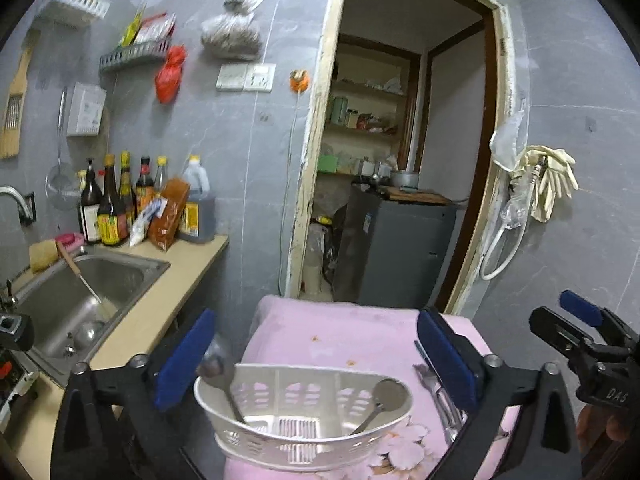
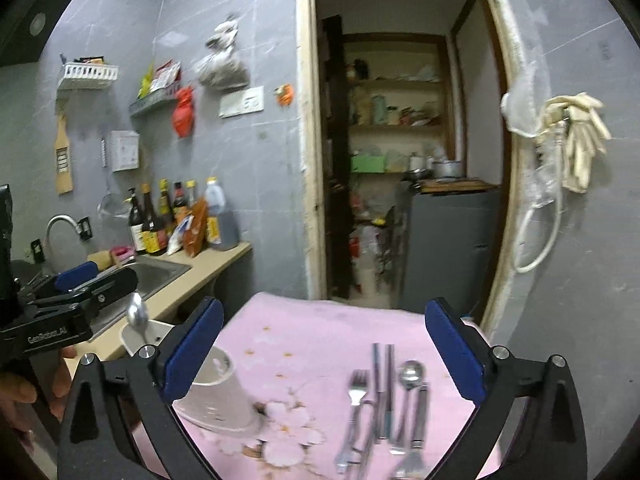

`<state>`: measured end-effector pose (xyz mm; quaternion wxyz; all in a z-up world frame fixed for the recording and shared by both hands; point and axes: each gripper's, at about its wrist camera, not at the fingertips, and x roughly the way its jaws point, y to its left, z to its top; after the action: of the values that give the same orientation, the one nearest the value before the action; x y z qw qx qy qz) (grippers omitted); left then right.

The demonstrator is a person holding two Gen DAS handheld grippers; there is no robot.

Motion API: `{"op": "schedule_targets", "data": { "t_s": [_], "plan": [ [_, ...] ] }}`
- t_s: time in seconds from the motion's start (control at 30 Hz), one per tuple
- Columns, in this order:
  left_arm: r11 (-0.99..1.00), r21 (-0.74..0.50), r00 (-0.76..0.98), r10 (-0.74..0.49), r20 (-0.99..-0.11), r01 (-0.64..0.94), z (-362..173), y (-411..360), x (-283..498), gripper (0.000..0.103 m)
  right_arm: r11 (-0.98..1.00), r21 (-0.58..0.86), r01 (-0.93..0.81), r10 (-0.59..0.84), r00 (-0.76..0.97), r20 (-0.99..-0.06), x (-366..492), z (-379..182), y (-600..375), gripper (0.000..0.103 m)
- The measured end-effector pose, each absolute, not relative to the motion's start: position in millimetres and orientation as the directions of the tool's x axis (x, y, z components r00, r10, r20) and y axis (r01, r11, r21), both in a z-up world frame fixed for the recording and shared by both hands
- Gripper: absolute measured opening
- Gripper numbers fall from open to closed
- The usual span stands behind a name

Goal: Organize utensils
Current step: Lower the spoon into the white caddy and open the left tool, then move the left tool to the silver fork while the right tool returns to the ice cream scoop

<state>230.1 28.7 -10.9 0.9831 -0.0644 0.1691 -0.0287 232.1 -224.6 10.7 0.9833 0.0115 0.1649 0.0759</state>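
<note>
A white slotted utensil basket stands on a pink flowered cloth. Two metal spoons lean inside it, one at the left and one at the right. My left gripper is open and empty, its fingers on either side of the basket. In the right wrist view the basket is at the lower left with a spoon sticking up. Several loose utensils lie on the cloth: a fork, chopsticks, a spoon. My right gripper is open and empty above them.
A steel sink in a beige counter lies to the left, with sauce bottles at the back. A doorway opens behind the cloth, with a grey cabinet inside. Gloves hang on the right wall.
</note>
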Motion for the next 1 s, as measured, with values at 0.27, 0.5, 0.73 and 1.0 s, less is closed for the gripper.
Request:
{"op": "schedule_targets", "data": {
  "t_s": [0.27, 0.5, 0.73, 1.0],
  "plan": [
    [0.992, -0.083, 0.949, -0.115, -0.293, 0.095, -4, -30, 221, 0.102, 0.998, 0.018, -0.068, 0.07, 0.956, -0.283, 214, 16, -275, 0.102],
    [0.989, -0.068, 0.945, -0.147, -0.292, 0.133, -10, -76, 220, 0.102, 1.0, -0.005, -0.027, 0.024, 0.961, -0.274, 211, 10, -321, 0.102],
    [0.99, -0.048, 0.942, -0.144, -0.303, 0.136, -23, -121, 228, 0.102, 1.0, -0.002, -0.011, 0.01, 0.954, -0.301, 222, -7, -366, 0.102],
    [0.993, -0.054, 0.921, -0.115, -0.373, 0.102, -52, -163, 254, 0.102, 0.998, 0.03, -0.048, 0.056, 0.919, -0.391, 258, -50, -411, 0.102]
  ]
}}
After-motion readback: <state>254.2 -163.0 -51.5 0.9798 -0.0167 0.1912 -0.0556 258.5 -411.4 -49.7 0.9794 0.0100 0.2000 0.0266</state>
